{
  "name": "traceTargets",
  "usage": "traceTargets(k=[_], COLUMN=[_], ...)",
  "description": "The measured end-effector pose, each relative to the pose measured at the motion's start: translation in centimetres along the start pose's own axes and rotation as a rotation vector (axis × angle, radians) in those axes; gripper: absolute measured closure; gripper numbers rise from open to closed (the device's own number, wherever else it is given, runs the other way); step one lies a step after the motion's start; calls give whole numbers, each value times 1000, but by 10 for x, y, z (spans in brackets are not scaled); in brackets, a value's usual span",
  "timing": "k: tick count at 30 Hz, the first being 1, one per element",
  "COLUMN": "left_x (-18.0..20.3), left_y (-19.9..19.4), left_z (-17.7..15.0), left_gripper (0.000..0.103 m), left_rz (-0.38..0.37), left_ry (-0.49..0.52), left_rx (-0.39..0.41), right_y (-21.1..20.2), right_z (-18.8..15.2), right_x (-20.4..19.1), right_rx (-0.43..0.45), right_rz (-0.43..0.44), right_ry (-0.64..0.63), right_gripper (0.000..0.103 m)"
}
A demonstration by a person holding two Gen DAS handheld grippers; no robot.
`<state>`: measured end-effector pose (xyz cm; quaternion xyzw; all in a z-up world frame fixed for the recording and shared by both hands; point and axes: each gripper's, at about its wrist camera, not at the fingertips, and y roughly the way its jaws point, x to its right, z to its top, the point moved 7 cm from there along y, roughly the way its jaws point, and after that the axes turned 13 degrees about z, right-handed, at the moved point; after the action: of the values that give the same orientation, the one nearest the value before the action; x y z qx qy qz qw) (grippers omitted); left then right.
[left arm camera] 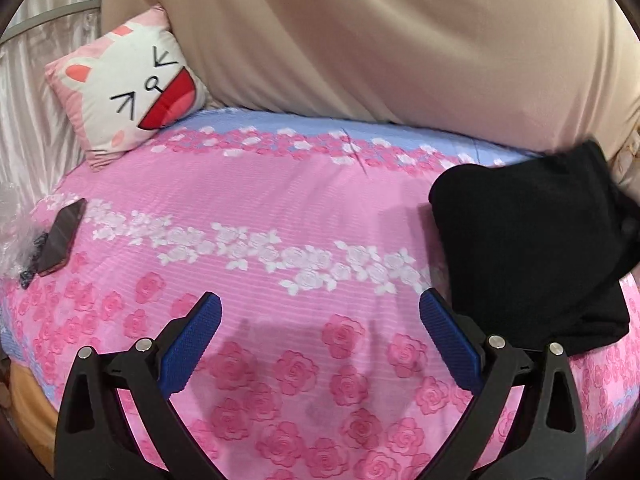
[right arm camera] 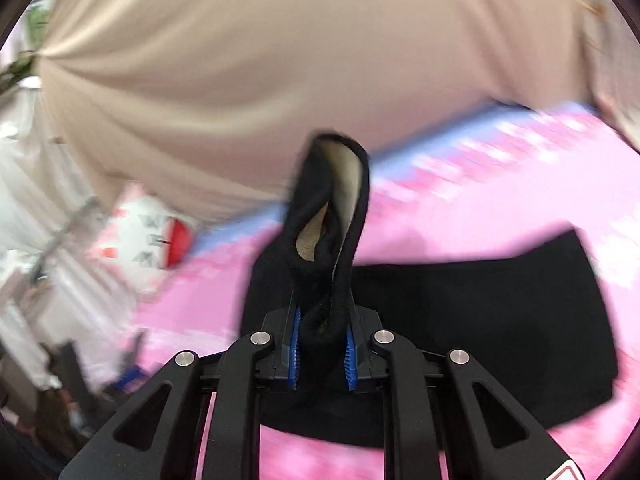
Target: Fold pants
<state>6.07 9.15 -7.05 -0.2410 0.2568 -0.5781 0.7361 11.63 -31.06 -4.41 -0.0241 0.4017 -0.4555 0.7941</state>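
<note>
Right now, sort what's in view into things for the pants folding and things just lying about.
For the job:
- black pants, on the bed
- right gripper, fingers shut on a bunch of the pants
- left gripper, fingers open, empty

Lying about:
- cat-face cushion
- phone
- floral bedsheet
- beige curtain

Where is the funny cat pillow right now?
In the left wrist view the cat pillow sits at the upper left, at the far edge of the pink flowered bedspread, leaning against the beige cloth behind.
</note>
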Motion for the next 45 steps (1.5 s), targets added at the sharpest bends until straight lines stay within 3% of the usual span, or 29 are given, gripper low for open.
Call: traceTargets(k=[3, 5, 8, 9, 11, 13, 14, 15, 19, 21, 24, 27, 29, 30, 32, 34, 35, 36, 39, 43, 45], left_x=[24, 38, 53, 56, 60, 64, 66, 69, 80, 84, 93, 109, 125, 132, 143, 152, 154, 156, 167, 197, 210], left_y=[7, 5, -2, -4, -6, -5, -4, -3, -7, -12, -17, -14, -9, -6, -3, 2, 5, 9, 26, 42, 47], left_z=[-7, -10, -11, -12, -12, -13, -13, -13, -7, -1, 4, 3, -2, -4, -5, -2, -1, 0, -2, -13, -20], left_gripper=[6, 6, 6, 6, 6, 6, 6, 6, 6, 6, 6, 6, 6, 6, 6, 6, 6, 6, 6, 6, 6], left_rz=[-29, -47, -46, -48, -48, -49, -52, -56, -88, -103, -124, -151, -182, -195, -212, -235, -242, -259, -302, -414, -476], left_ry=[23, 41, 79, 86, 91, 92, 93, 94, 95, 95, 102, 115, 124, 126, 126, 122, 115, 101, 66, 63, 74], left_rx=[-38, -48, -33, -29, -27, -36, -42, -51, -65, -53, -37, -51, -86, -101, -119, -145, -158, -174, -248, -351, -393], right_y=[13, 14, 10, 11, 20, 28, 35, 41, 20, -9, -56, -74, -60, -58, -65, -74, -82, -86, -82, -59, -57], right_z=[-37, -46, -39, -35, -32, -31, -30, -29, -1, 15, 28, 11, -15, -20, -17, -8, -1, 2, 5, -7, -12], right_x=[72, 83, 81, 80, 77, 76, 76, 75, 51, 42, 53, 111, 155, 161, 157, 153, 151, 152, 166, 183, 186], right_rx=[-128, -95, -49, -36, -51, -50, -58, -73, -2, 60, 128, 107, 22, 52, 71, 104, 139, 157, 120, 34, 37], right_rz=[-159, -97, -15, 3, 22, 27, 15, -2, 98, 126, 48, -105, -196, -144, -123, -157, -192, -207, -210, -111, -90], right_ry=[110, 163, 198, 204, 212, 195, 176, 166, 144, 119, 74, 154, 221, 248, 256, 228, 202, 189, 199, 315, 307], right_gripper=[74, 65, 30, 26, 25, 41, 75, 85, 87, 87, 87, 83, 81, 81, 75, 54, 35, 26, 26, 26, 27])
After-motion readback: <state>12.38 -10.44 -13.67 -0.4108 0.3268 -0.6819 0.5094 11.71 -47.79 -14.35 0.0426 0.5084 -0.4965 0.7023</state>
